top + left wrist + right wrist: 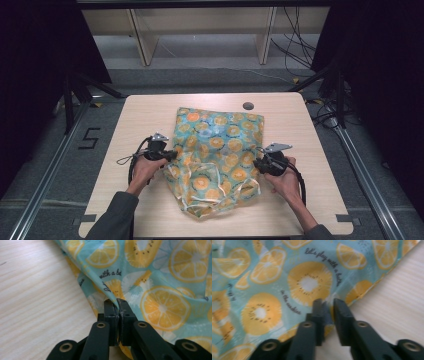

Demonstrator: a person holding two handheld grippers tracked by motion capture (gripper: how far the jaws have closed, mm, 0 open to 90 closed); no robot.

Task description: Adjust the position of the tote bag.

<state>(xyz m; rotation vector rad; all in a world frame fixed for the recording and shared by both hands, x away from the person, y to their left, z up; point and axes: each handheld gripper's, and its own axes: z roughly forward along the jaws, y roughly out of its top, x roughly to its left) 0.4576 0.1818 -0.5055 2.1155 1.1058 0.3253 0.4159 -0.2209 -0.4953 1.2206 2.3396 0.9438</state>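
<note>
From above, a teal cloth [217,152] printed with citrus slices lies mid-table [150,115], its near half rumpled. The left gripper [169,154] is at its left edge, the right gripper [260,165] at its right. Up close, the left gripper's jaws are clamped tight on a cloth fold. The right gripper's jaws stand slightly parted at the hem; blur hides whether they grip it.

"with a be…" and "play with a" on cloth [155,277], "5" on floor [90,138]
</note>
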